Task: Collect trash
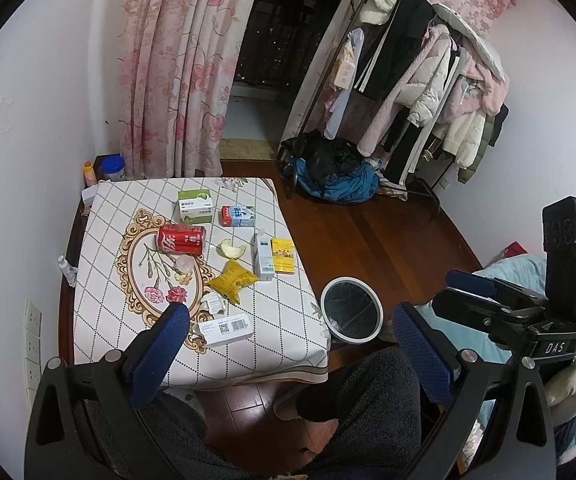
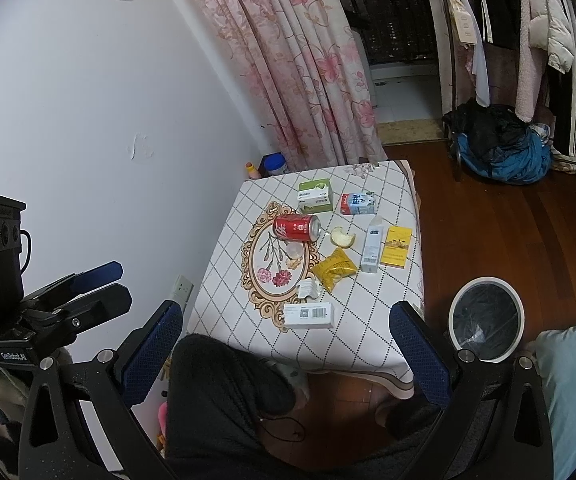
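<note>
A small table (image 1: 283,344) (image 2: 368,344) with a diamond-pattern cloth carries litter: a red can (image 1: 181,239) (image 2: 296,227) on its side, a yellow crumpled packet (image 1: 233,281) (image 2: 334,268), a peel scrap (image 1: 230,249) (image 2: 342,237), a white barcode box (image 1: 226,327) (image 2: 308,315) and several cartons. A white-rimmed bin (image 1: 351,309) (image 2: 486,320) with a black liner stands on the floor right of the table. My left gripper (image 1: 290,318) is open above the table's near edge, holding nothing. My right gripper (image 2: 285,318) is open too, also holding nothing.
A person's dark-clad knees (image 1: 368,408) (image 2: 223,396) sit below both grippers. A clothes rack (image 1: 428,80) and a blue-black bundle (image 1: 336,176) stand at the back right. Pink floral curtains (image 2: 300,60) hang behind the table. A wall socket (image 2: 182,287) is left of the table.
</note>
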`<state>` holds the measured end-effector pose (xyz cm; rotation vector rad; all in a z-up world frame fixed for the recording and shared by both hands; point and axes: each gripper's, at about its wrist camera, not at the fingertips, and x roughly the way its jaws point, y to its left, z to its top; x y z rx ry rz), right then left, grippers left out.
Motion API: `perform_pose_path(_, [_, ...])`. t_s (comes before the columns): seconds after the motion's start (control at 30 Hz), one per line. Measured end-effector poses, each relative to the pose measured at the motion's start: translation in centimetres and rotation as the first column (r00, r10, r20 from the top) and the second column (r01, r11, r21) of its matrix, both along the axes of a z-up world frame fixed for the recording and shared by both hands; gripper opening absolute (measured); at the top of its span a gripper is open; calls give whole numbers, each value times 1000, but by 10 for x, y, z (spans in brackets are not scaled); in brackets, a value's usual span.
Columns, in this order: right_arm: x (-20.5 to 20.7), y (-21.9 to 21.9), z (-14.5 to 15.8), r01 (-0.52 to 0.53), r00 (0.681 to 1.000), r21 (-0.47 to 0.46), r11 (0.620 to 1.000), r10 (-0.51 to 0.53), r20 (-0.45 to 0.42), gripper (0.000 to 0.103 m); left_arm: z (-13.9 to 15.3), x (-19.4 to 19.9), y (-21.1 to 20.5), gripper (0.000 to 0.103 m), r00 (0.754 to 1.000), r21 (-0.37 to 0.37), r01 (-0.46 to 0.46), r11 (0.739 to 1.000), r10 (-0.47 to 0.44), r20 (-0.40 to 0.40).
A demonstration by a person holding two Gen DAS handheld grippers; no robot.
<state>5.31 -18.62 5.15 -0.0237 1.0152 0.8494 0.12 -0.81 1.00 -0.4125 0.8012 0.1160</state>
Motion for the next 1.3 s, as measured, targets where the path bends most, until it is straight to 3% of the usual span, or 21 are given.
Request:
perform_pose_path(1.03, [5,-6,-6,35,999,17,999,-35,-11,103,-6,3,-4,103,1000,5,7,1000,-7,-6])
perform_pose_path(1.17, [18,1,-30,108,994,-30,994,-108,-18,103,-25,15,1,103,998,86,-27,996,32,-54])
perform_pose_path(1.3, [45,11,-102,165,983,-184,969,-177,-55,103,-84,44,7,103,982,231,-32,972,74,-176])
